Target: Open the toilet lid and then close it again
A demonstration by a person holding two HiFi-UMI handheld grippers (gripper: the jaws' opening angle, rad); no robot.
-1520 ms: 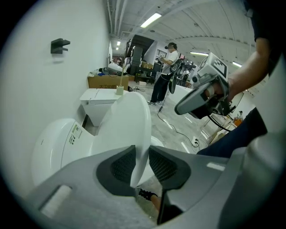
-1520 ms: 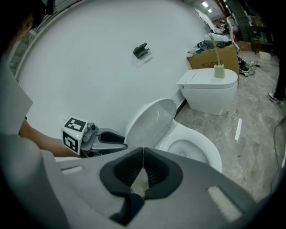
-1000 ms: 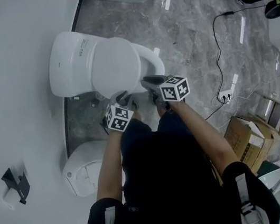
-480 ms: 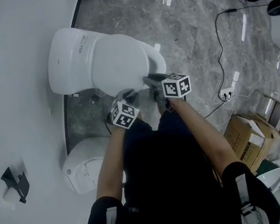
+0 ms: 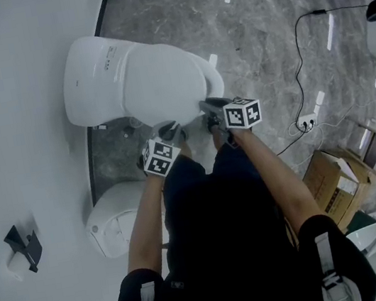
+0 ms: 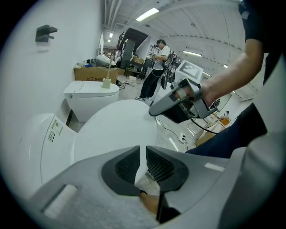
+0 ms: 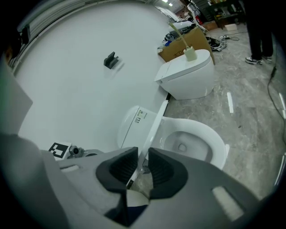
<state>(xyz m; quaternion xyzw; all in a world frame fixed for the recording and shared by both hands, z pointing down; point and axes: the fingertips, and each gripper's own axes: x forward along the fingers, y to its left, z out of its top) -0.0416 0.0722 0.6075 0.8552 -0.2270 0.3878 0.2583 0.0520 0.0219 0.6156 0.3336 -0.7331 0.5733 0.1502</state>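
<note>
The toilet lid (image 5: 161,82) is seen from above in the head view, half raised over the bowl, with its hinge end at the white back unit (image 5: 89,77). Only in the right gripper view is the open bowl (image 7: 194,143) shown, with the lid seen edge-on beside it. Only in the left gripper view is the lid's broad outer face shown, with a person (image 6: 156,67) standing far behind. Compared with a second ago, the lid is tipped farther over the bowl, and less of the bowl is left uncovered. The left claw (image 5: 170,130) is nearly closed, and the lid's front edge is pinched in its narrow gap. The right claw (image 5: 207,104) is likewise clamped on that edge, just beside the left one.
</note>
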